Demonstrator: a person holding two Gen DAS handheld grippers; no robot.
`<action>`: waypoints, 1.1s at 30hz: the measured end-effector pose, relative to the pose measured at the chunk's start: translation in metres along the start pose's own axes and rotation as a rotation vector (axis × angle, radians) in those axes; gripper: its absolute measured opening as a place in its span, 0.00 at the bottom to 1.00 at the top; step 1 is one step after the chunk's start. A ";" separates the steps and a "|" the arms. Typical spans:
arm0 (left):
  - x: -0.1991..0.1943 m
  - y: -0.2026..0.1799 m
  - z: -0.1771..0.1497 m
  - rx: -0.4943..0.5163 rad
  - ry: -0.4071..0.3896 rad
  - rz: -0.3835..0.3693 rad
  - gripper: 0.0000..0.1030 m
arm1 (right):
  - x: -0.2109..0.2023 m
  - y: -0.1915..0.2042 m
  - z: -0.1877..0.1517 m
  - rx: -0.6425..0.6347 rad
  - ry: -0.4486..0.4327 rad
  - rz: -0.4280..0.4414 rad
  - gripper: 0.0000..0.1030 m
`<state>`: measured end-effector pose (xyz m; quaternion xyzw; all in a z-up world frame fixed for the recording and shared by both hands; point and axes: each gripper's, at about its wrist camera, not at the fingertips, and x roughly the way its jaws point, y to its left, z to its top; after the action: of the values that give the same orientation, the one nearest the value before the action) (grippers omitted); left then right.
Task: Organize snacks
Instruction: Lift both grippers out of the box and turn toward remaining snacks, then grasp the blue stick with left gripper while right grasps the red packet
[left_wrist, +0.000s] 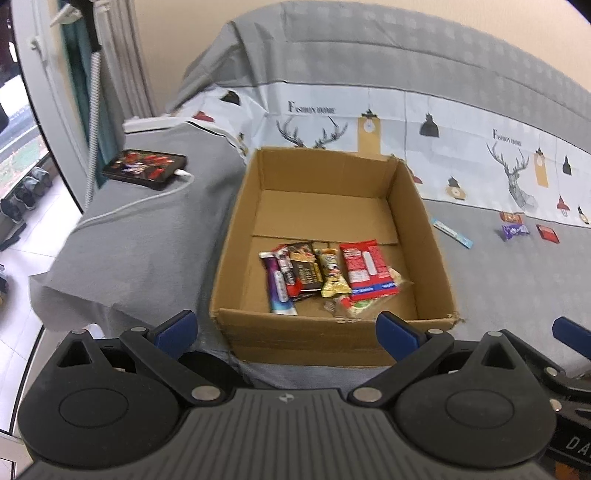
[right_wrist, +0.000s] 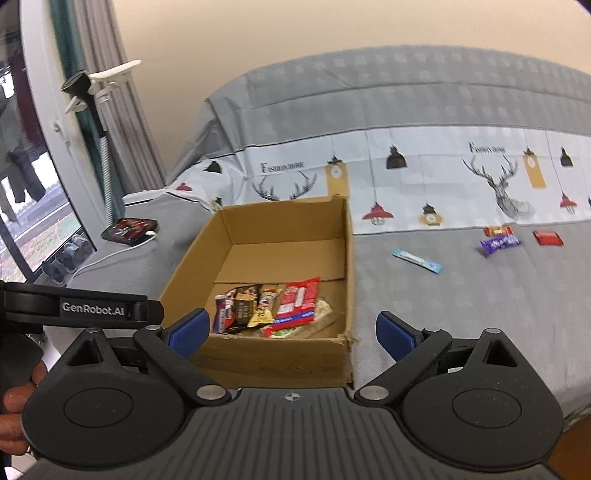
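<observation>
An open cardboard box (left_wrist: 424, 206) stands on the grey bed cover; it also shows in the right wrist view (right_wrist: 347, 258). Several snack packs lie in its near part, among them a red pack (left_wrist: 364, 267) (right_wrist: 297, 301). On the cover to the right lie a thin blue stick pack (left_wrist: 452, 232) (right_wrist: 417, 261), a purple bar (left_wrist: 515, 230) (right_wrist: 500, 243), an orange bar (left_wrist: 511, 216) (right_wrist: 498, 231) and a red pack (left_wrist: 547, 233) (right_wrist: 547, 237). My left gripper (left_wrist: 286, 330) is open and empty before the box's near wall. My right gripper (right_wrist: 291, 332) is open and empty, near the box's front right corner.
A phone (left_wrist: 144, 168) (right_wrist: 129, 229) on a white charging cable (left_wrist: 147, 199) lies on the grey cover left of the box. A window and curtains are at the far left. Shoes (left_wrist: 26, 192) sit on the floor below. The printed sheet (right_wrist: 443, 177) runs behind the box.
</observation>
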<state>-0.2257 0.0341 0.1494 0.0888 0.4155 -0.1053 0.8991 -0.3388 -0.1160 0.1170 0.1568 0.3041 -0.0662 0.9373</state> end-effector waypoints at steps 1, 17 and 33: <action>0.003 -0.003 0.003 -0.003 0.014 -0.008 1.00 | 0.001 -0.005 0.000 0.012 0.002 -0.008 0.94; 0.071 -0.141 0.079 0.005 0.187 -0.187 1.00 | 0.012 -0.155 0.015 0.251 -0.040 -0.262 0.94; 0.252 -0.319 0.165 0.112 0.263 -0.112 1.00 | 0.129 -0.373 0.074 0.494 -0.066 -0.484 0.97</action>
<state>-0.0301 -0.3431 0.0392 0.1283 0.5276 -0.1659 0.8232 -0.2763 -0.4961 0.0025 0.3001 0.2768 -0.3631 0.8375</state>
